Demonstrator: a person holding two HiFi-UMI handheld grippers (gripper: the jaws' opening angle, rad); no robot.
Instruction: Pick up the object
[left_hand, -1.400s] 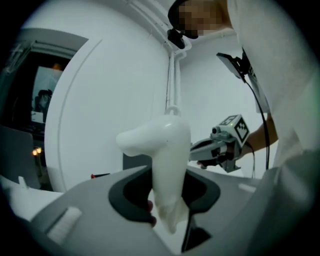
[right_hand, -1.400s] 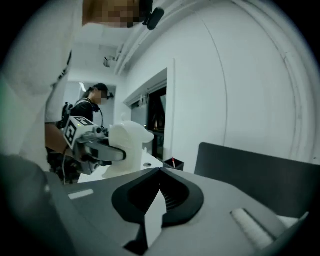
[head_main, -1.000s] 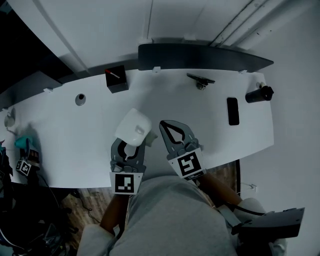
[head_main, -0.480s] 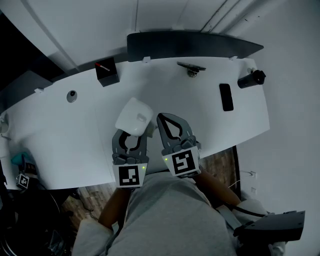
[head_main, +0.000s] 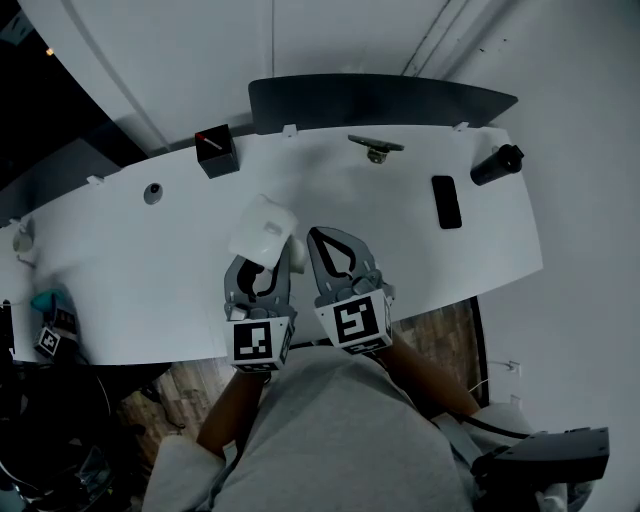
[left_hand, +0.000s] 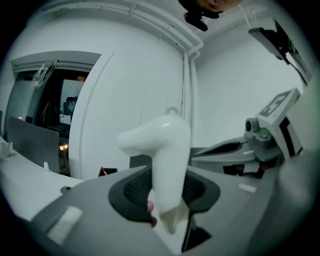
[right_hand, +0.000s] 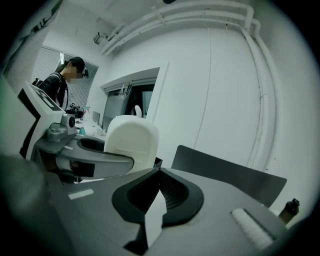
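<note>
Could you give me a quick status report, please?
Left gripper shut on the white object, held over the desk. Right gripper shut, empty, alongside. Nothing blocking.

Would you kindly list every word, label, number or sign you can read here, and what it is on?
No readable words or numbers anywhere.
Square marker on the left gripper: black-and-white pattern, no letters.
Square marker on the right gripper: the same.
Far left, small square marker: too small to read.
</note>
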